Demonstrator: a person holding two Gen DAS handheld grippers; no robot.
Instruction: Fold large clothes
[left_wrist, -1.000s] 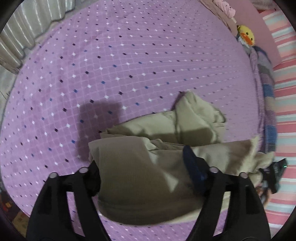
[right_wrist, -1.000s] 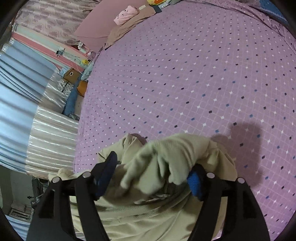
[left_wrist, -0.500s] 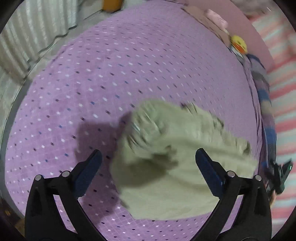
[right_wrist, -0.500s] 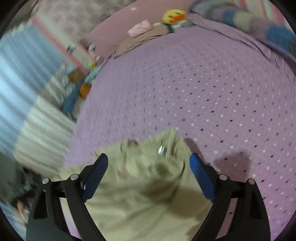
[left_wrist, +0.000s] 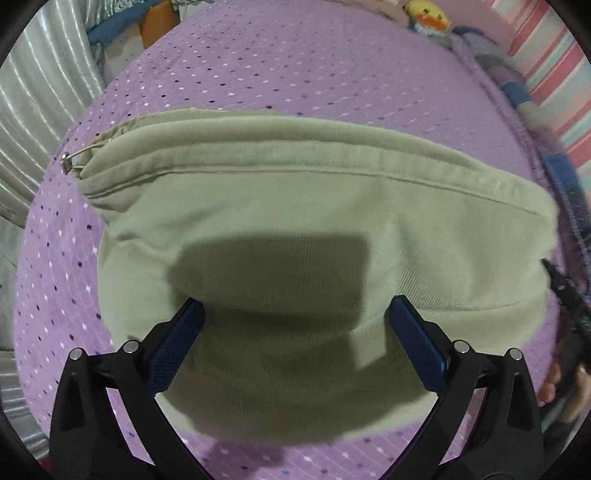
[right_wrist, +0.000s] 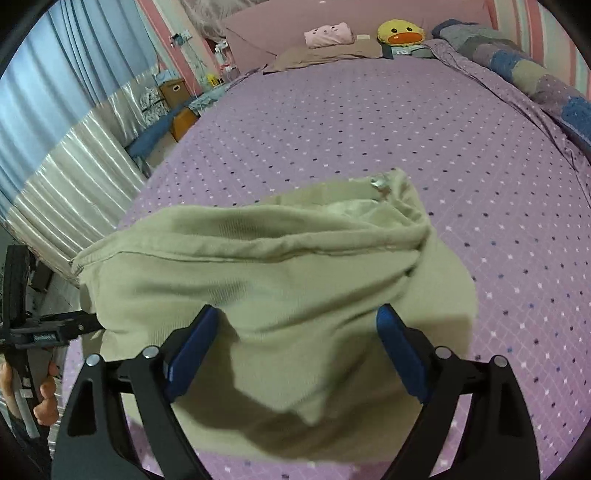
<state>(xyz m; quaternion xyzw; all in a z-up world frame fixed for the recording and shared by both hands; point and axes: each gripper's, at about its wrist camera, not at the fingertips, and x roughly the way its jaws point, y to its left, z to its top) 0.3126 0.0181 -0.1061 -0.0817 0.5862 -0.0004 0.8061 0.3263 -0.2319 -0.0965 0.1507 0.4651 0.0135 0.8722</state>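
Note:
A large khaki garment (left_wrist: 295, 206) lies folded in a thick bundle on the purple dotted bedspread (left_wrist: 258, 74). A metal fastener (left_wrist: 66, 162) sticks out at its left end. My left gripper (left_wrist: 295, 317) hovers over the garment's near half with its jaws wide open, its blue pads (left_wrist: 177, 347) clear of the cloth. In the right wrist view the same garment (right_wrist: 266, 273) lies bunched, and my right gripper (right_wrist: 295, 328) stands open above it, holding nothing. Each gripper shows at the edge of the other's view: the right gripper (left_wrist: 565, 295) and the left gripper (right_wrist: 44, 328).
At the head of the bed sit a yellow duck plush (right_wrist: 400, 33), a pink plush (right_wrist: 328, 35) and a brown pillow (right_wrist: 325, 55). A patchwork blanket (right_wrist: 517, 70) runs along the right side. Curtains (right_wrist: 74, 155) and boxes (right_wrist: 173, 88) stand left of the bed.
Both grippers opened and let go of the garment. It dropped from a lifted bunch into a folded bundle on the bed. Both hands swung sideways above it.

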